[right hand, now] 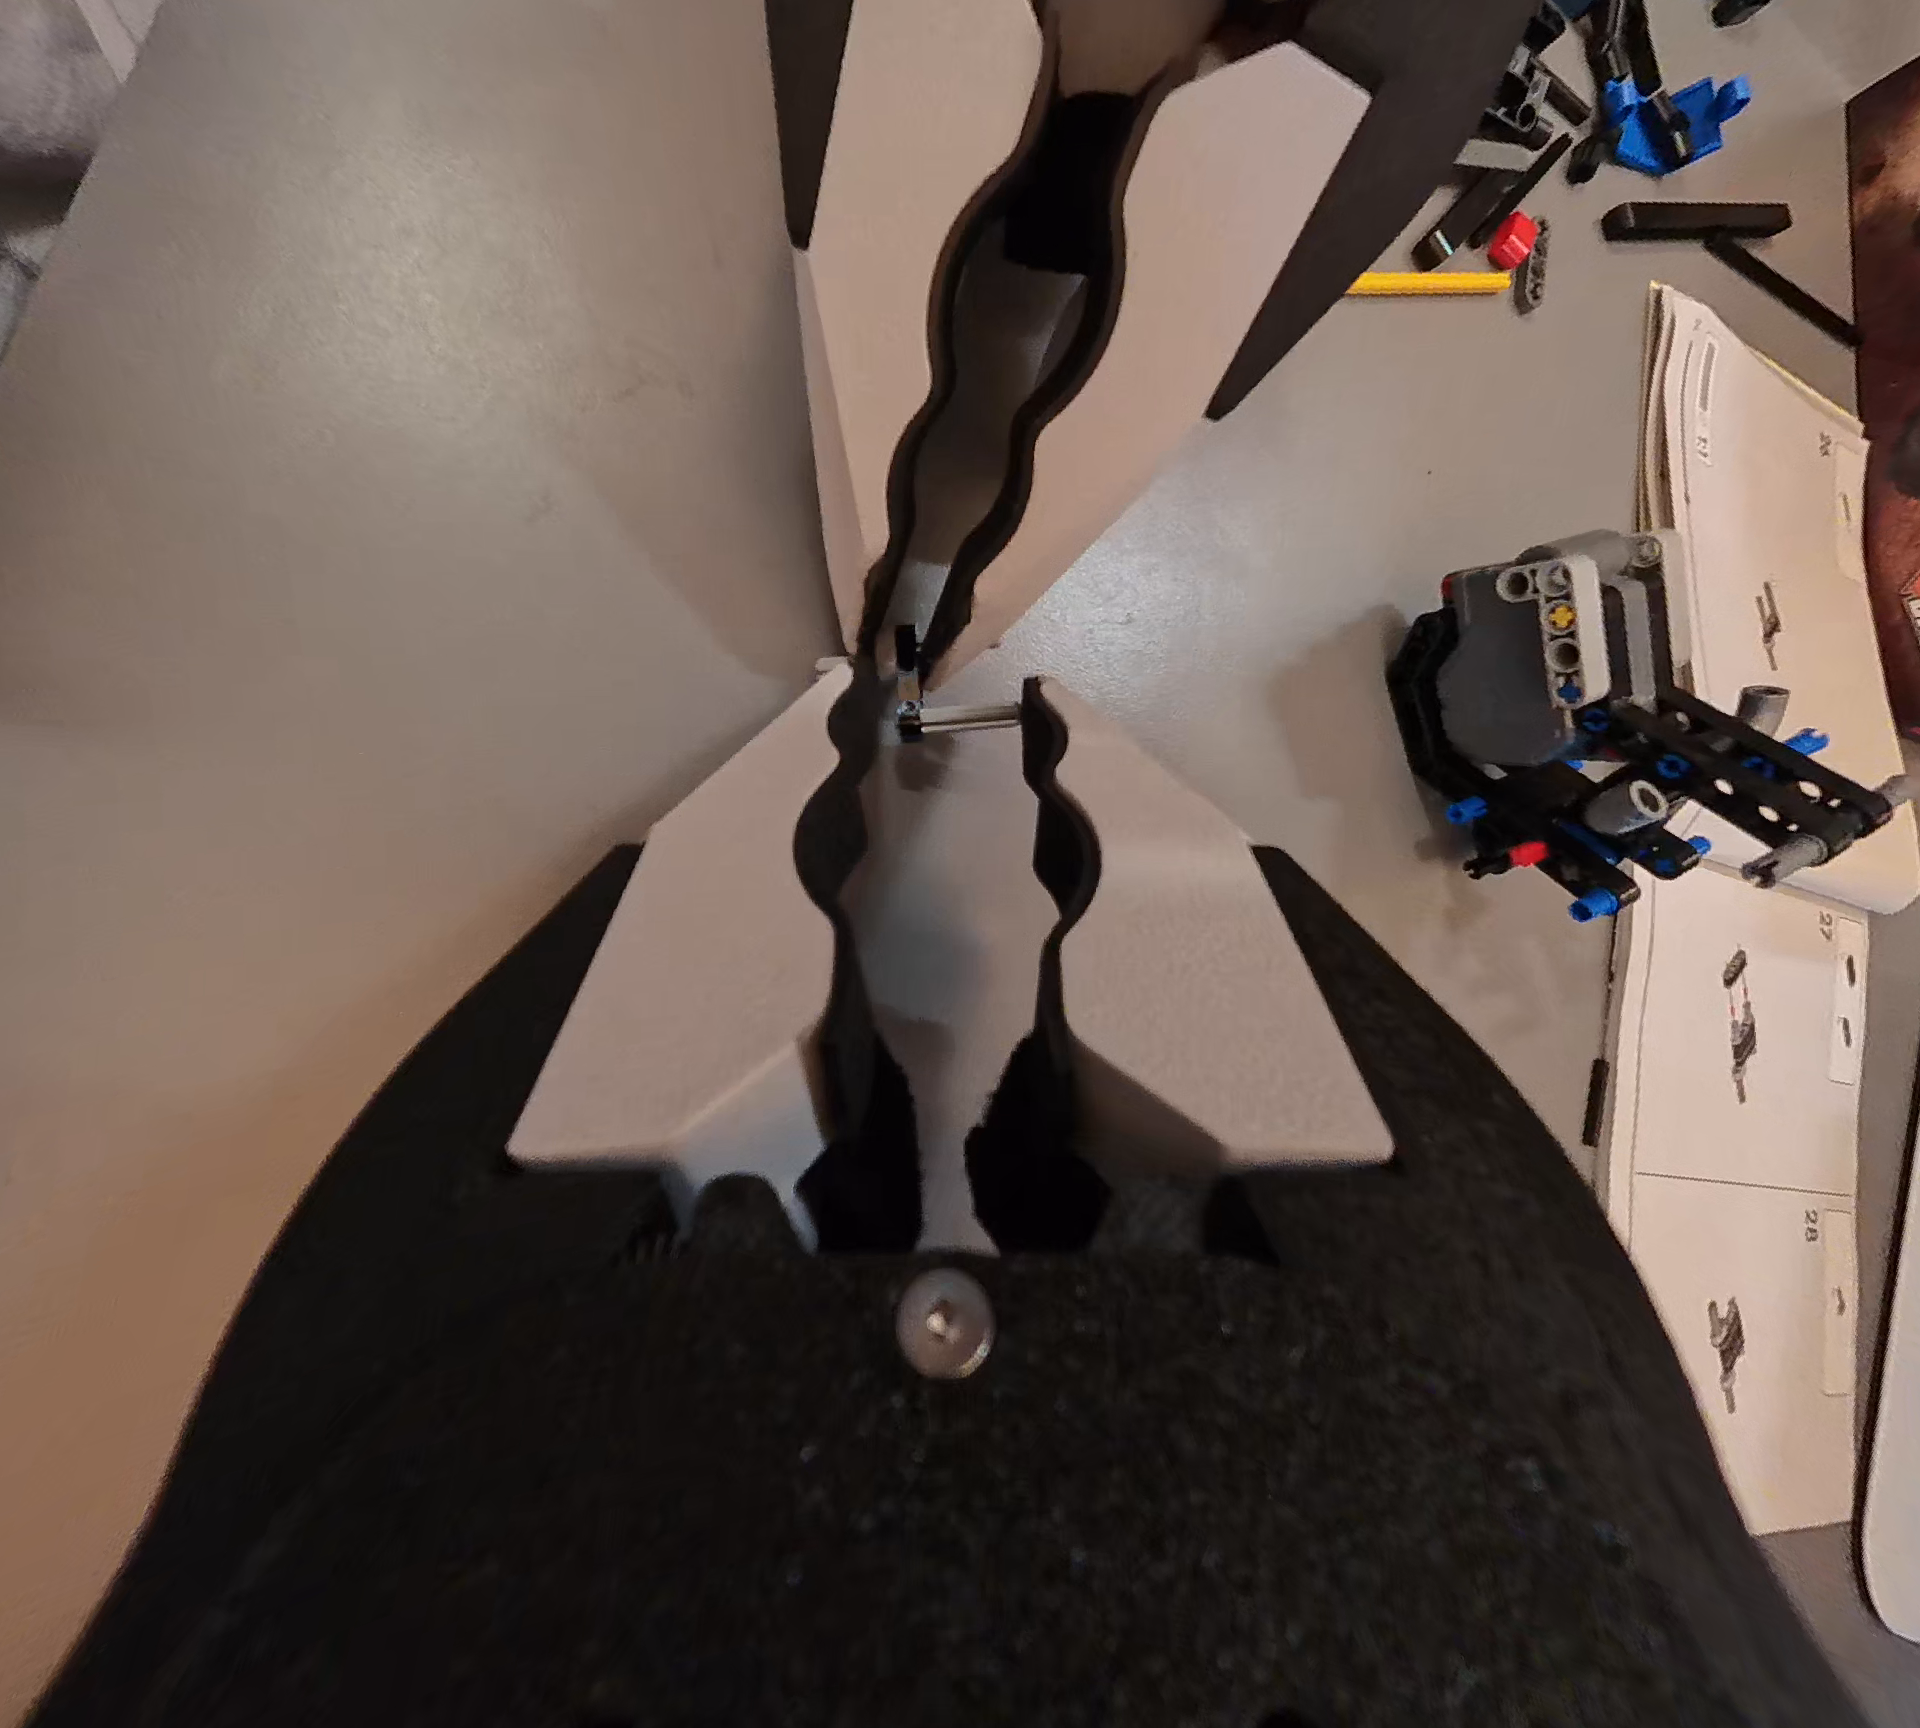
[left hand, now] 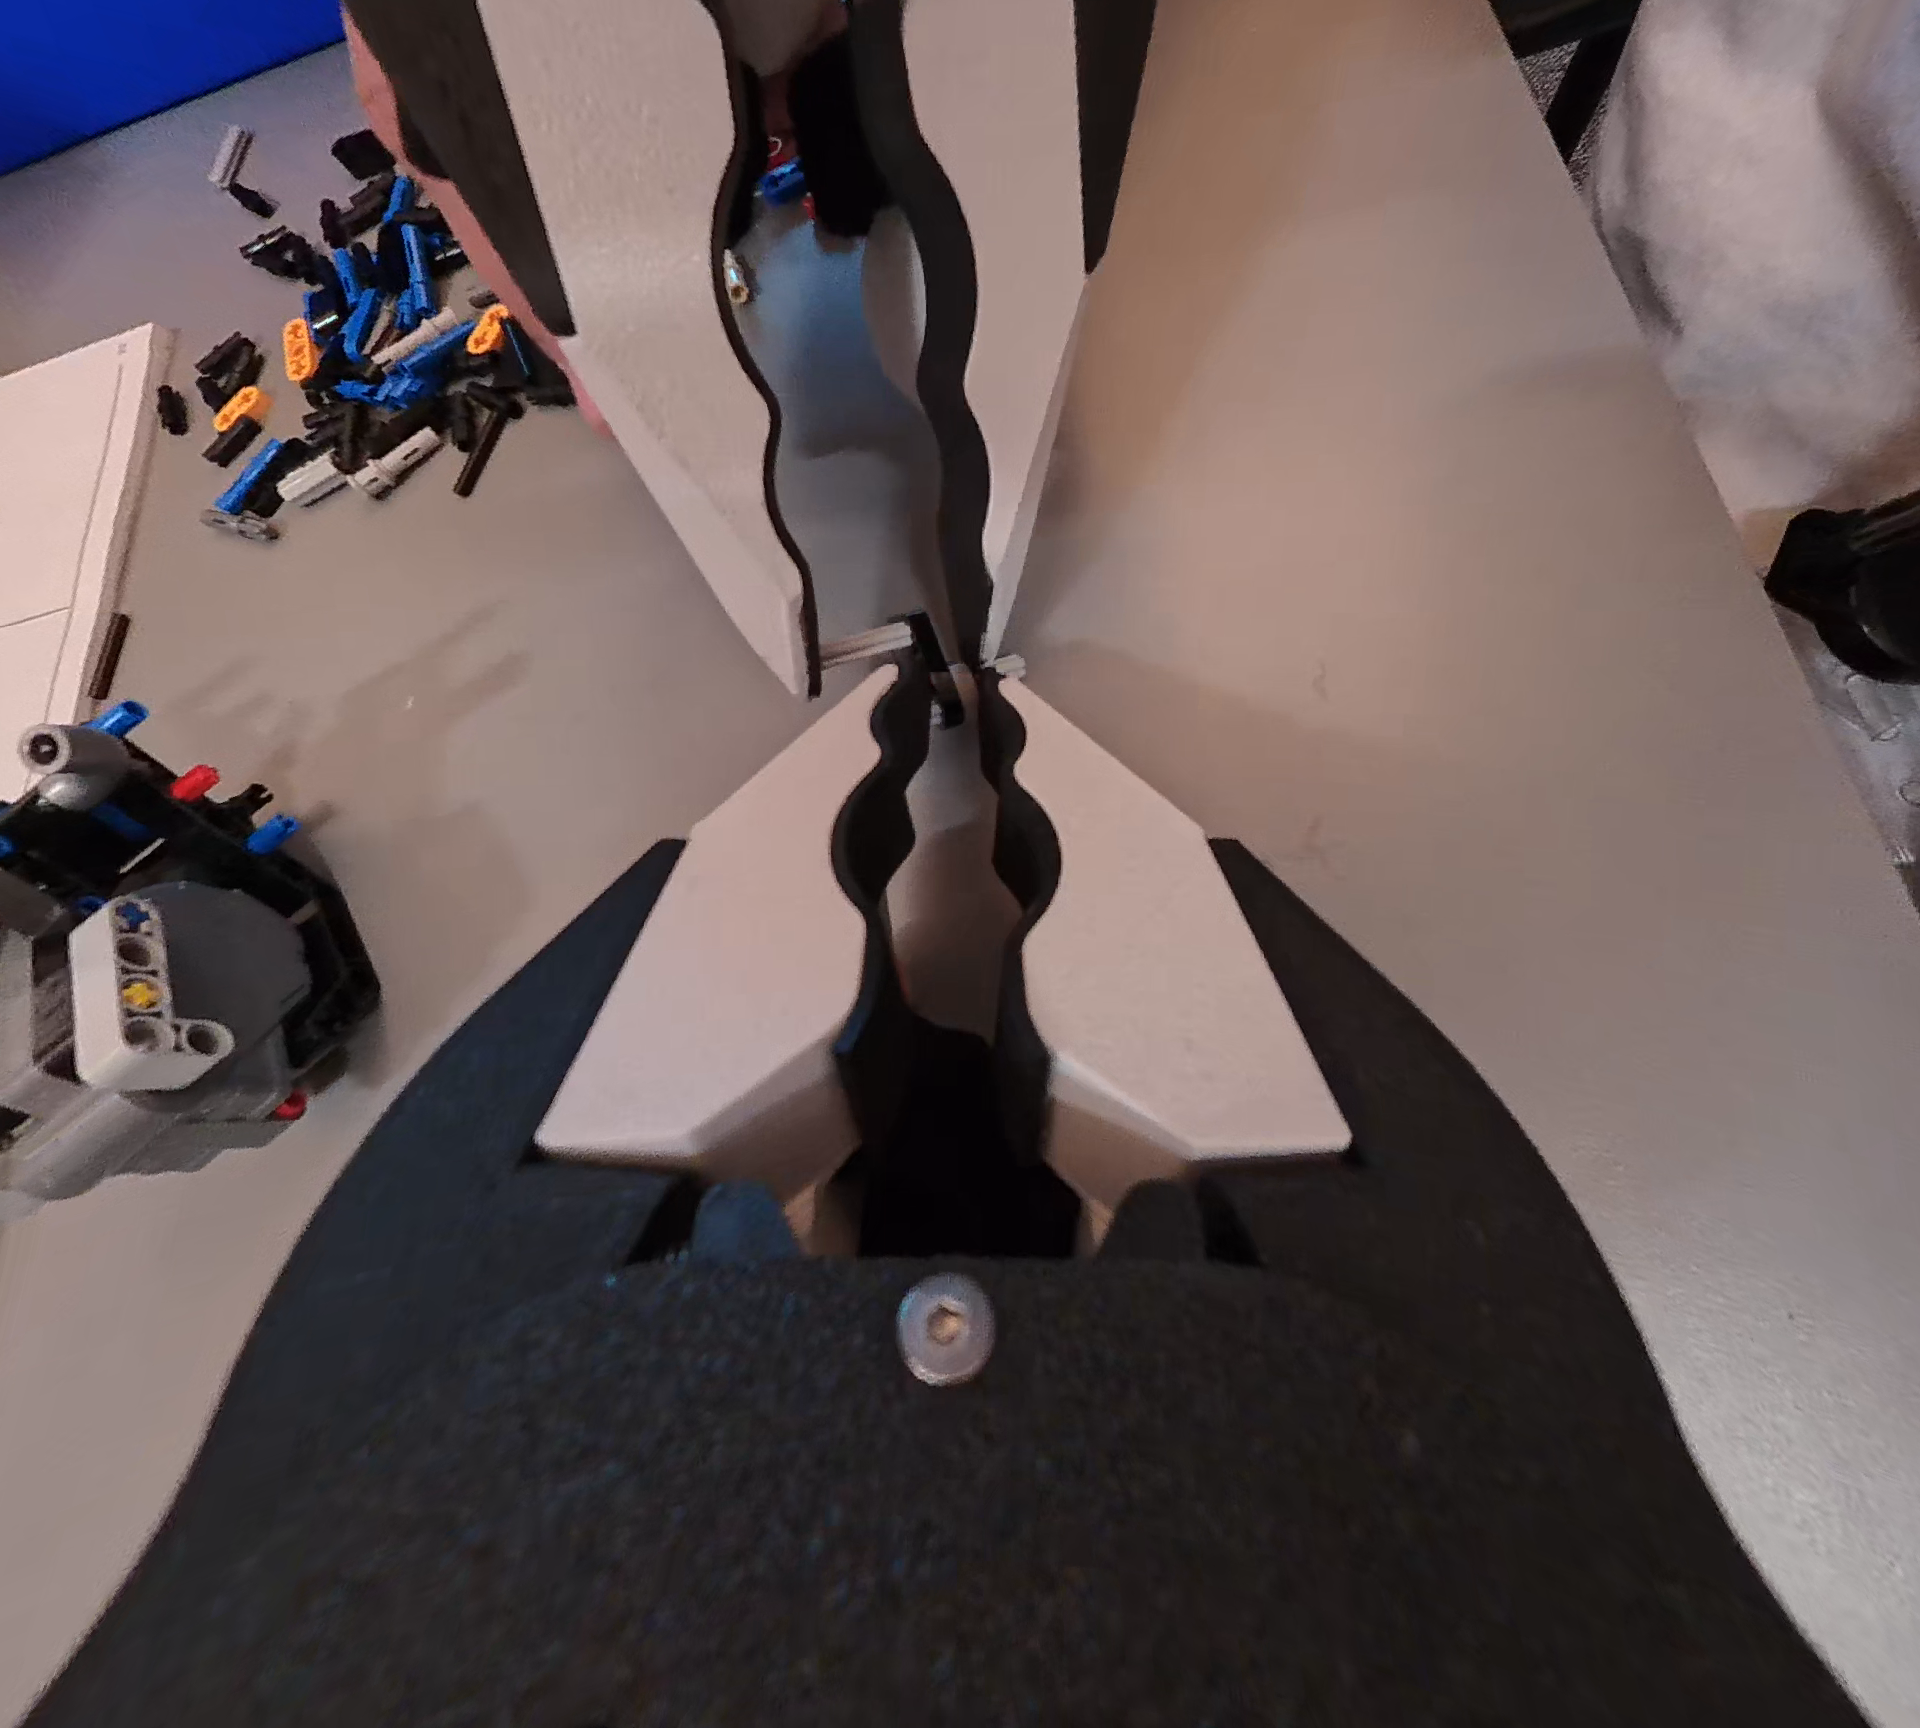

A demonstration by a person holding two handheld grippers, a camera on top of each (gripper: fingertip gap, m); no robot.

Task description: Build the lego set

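Left tool (left hand: 940,696) is seen pinched nearly closed on a small black piece (left hand: 923,644) threaded on a thin grey axle (right hand: 966,719). It is met tip to tip by the right tool (right hand: 943,691), whose jaws are held partly apart with the axle lying across the gap and touching one fingertip. Both are held above the grey desk (right hand: 416,328). Farther out, a half-built model (right hand: 1558,691) is set against an open instruction booklet (right hand: 1756,1055), and a heap of loose parts (left hand: 353,348) is scattered beyond.

Soft warm indoor light, faint shadows, fisheye bending at edges, slight blur
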